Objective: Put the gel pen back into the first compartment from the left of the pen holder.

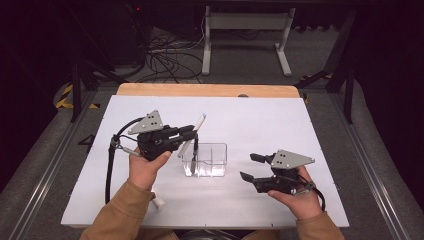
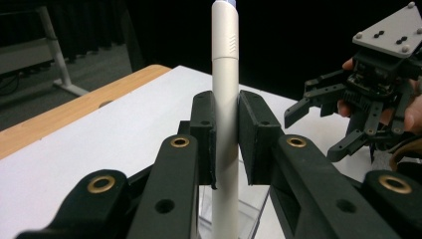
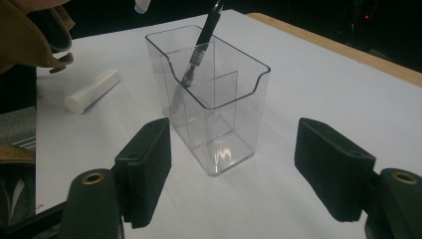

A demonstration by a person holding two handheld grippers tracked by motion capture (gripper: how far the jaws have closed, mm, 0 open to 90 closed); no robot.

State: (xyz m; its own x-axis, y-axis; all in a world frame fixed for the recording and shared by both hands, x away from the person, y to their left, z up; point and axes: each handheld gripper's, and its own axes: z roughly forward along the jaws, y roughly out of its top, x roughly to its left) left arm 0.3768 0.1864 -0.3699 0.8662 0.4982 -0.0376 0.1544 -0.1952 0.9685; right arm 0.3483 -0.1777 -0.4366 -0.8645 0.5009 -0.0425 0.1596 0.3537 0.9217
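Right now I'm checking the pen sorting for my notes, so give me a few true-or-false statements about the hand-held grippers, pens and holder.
1. The left hand-held gripper is shut on a white pen. True.
2. The clear holder is empty. False: a black pen stands in it.
3. The right hand-held gripper grips the holder. False: its jaws are open, short of the holder.
4. A white cylinder lies on the table. True.

My 2 handheld grippers, left gripper [image 1: 192, 131] and right gripper [image 1: 252, 166], black jointed jaws with brass-ringed pivots and flat pads, grey 3-cornered plates with dark screws on top, black cables trailing, tan sleeves [image 1: 117, 212] at my wrists.
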